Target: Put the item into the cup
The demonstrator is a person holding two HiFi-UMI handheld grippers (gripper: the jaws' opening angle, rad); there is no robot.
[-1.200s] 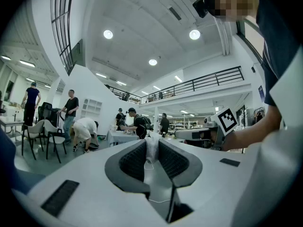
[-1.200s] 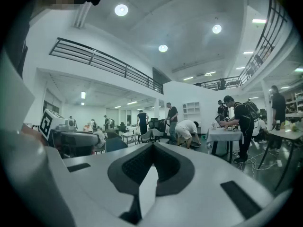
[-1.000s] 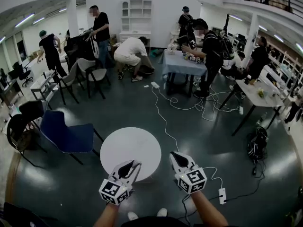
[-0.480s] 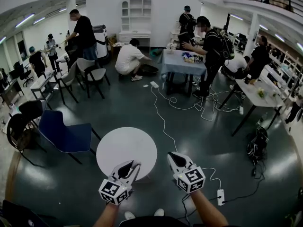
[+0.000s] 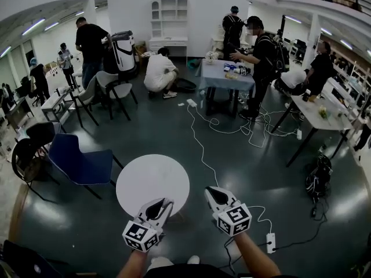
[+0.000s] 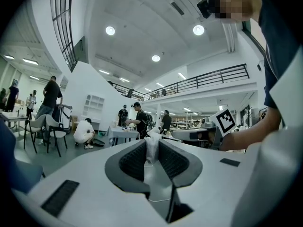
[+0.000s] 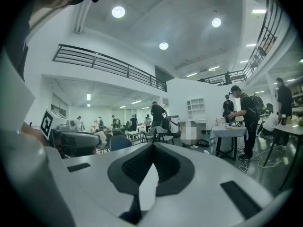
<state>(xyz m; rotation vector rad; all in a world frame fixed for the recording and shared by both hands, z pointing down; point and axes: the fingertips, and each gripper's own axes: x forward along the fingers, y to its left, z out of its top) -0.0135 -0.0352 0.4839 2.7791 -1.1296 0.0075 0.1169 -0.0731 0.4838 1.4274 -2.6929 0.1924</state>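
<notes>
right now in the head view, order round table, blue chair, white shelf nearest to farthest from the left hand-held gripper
1. round table, just ahead of the left hand-held gripper
2. blue chair, farther left
3. white shelf, far back wall

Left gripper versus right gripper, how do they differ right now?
The left gripper pinches a crumpled white item between its jaws; the right gripper holds nothing. The left's jaws stand slightly apart around the item; the right's meet at the tips. In the head view the left one overlaps the round table, the right one the dark floor beside it. Both are white with dark pads and a marker cube, pointing forward.
</notes>
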